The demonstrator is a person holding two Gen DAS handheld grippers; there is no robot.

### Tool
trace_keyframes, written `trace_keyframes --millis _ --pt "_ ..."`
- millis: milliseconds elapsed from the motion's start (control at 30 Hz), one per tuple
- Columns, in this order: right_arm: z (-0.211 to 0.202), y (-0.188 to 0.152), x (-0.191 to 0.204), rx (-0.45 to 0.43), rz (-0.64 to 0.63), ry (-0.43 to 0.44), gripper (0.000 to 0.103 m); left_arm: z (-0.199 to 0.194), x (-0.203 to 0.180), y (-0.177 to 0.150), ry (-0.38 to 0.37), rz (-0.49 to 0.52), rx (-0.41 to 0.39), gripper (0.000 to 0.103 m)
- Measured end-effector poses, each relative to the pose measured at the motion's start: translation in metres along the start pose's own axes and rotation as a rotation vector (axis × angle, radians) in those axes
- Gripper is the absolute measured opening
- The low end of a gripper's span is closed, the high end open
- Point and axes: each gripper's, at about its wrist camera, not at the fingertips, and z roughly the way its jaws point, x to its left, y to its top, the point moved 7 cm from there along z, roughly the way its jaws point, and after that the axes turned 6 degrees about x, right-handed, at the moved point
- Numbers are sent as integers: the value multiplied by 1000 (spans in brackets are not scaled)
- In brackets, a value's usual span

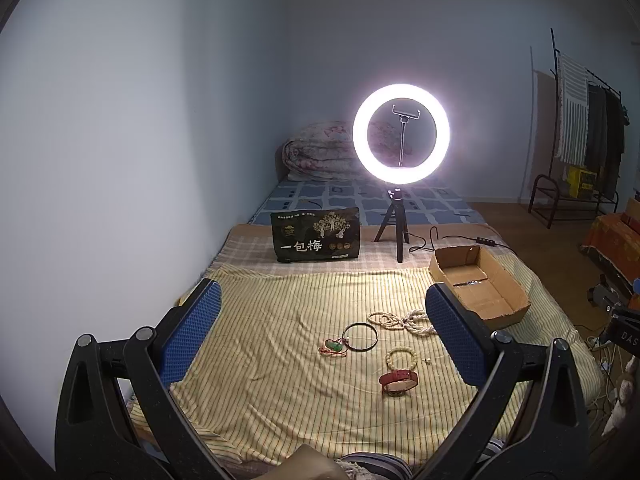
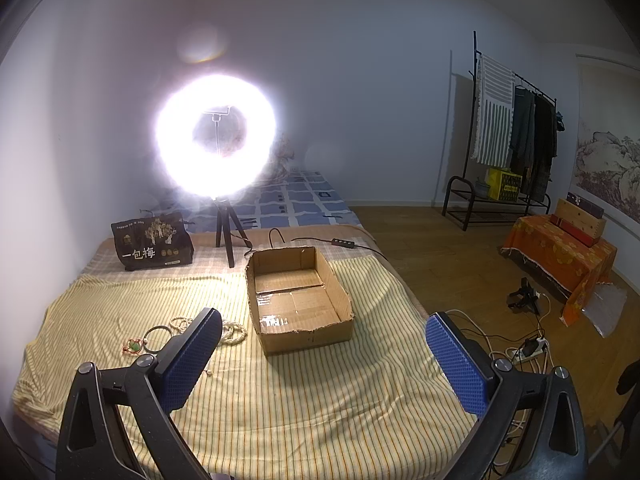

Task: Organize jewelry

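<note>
Several pieces of jewelry lie on the yellow striped cloth [image 1: 280, 340]: a dark bangle [image 1: 361, 337], a green pendant on a red cord [image 1: 334, 347], a pale bead necklace [image 1: 404, 321], a cream bead bracelet [image 1: 401, 358] and a red strap watch [image 1: 399, 381]. An open cardboard box [image 1: 476, 286] stands to their right. My left gripper [image 1: 322, 300] hovers open above the jewelry, holding nothing. In the right wrist view my right gripper [image 2: 324, 332] is open in front of the box [image 2: 298, 300]; its left finger hides part of the necklace [image 2: 234, 332].
A lit ring light on a small tripod [image 1: 400, 136] and a black snack bag [image 1: 316, 236] stand behind the cloth. A cable with a switch [image 2: 340, 243] runs behind the box. A clothes rack [image 2: 508, 136] and floor cables [image 2: 528, 344] lie to the right of the bed.
</note>
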Motion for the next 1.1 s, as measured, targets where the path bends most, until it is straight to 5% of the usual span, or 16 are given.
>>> trace_keyframes --millis 1100 --pt "13 -7 7 28 -27 4 103 17 4 -11 1 -9 33 103"
